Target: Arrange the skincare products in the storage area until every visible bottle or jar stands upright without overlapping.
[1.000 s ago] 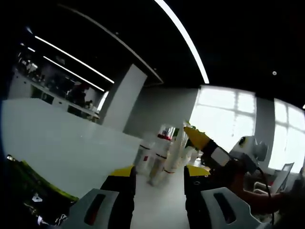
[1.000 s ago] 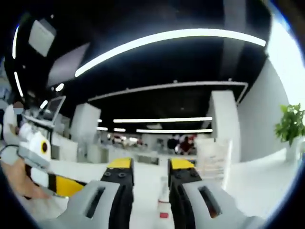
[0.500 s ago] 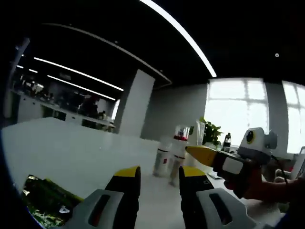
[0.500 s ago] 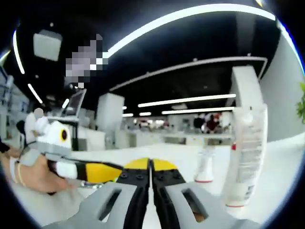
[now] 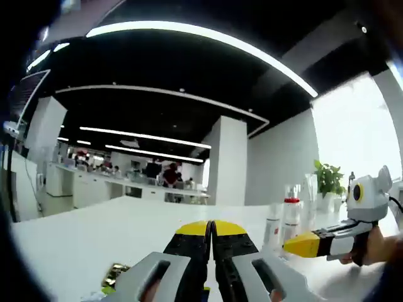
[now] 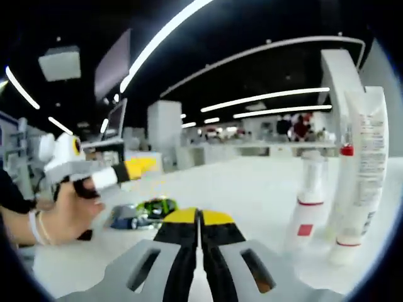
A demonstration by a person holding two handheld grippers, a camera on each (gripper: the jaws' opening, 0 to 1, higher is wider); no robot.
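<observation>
Desk (image 6: pixel 252 189) surface is white and runs across both views. In the right gripper view, from the left: a hand (image 6: pixel 60 217) holds the left gripper (image 6: pixel 141 167), its yellow tips pointing right, above the desk's left part; whether its jaws meet cannot be told there. Just below it, a small green and blue item (image 6: pixel 141 209) lies on the desk. At centre bottom the right gripper (image 6: pixel 199 217) has its jaws pressed together on nothing. Toward the desk's right side a white bottle (image 6: pixel 306 204) with a red band and a taller white tube (image 6: pixel 357 170) stand upright, close beside each other.

In the left gripper view, the left gripper (image 5: pixel 211 228) shows jaws together, empty. Right of it, small bottles (image 5: pixel 284 217) stand upright, and the right gripper (image 5: pixel 301 245) enters from the right.
</observation>
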